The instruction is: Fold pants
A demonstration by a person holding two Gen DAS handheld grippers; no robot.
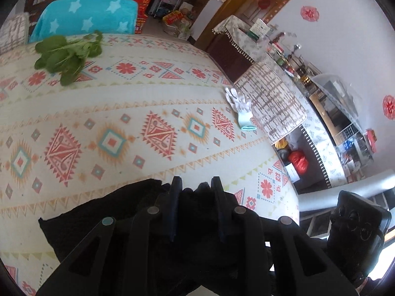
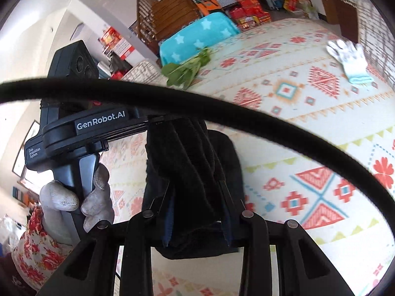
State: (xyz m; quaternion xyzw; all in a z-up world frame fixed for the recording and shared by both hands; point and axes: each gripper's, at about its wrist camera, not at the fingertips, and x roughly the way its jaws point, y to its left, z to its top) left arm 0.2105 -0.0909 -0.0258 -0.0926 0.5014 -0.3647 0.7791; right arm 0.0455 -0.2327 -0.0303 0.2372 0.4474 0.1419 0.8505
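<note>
Two grippers have hold of the same black pants [image 2: 187, 172], one at each end of a bunched edge. The left gripper [image 1: 196, 185] is nearly closed, its two fingers [image 1: 175, 192] pinching a thick fold of the dark cloth between them; the rest of the fabric trails off to the left and lies on the patterned tablecloth [image 1: 148, 93] at the near edge of the table. The right gripper [image 2: 195, 185] is likewise drawn in on the pants, cloth gathered between its fingers [image 2: 228, 197] and rising in a twisted band to the left gripper [image 2: 158, 125], which shows in this view off to the left with "GenRobot.AI" printed on its side. A hand [image 2: 74, 197] in a grey-white work glove grips that handle, with a red-flowered sleeve [image 2: 37, 246] below it. A black cable [image 2: 222, 108] arcs across the right-hand view.

Farther off on the table, a bunch of leafy greens [image 1: 66, 56] lies at the far left, near a turquoise blanket with pale stars [image 1: 86, 14] beyond the table edge. A white glove with a pale blue cuff [image 1: 240, 108] lies at the far right edge of the table, well apart from the pants.
</note>
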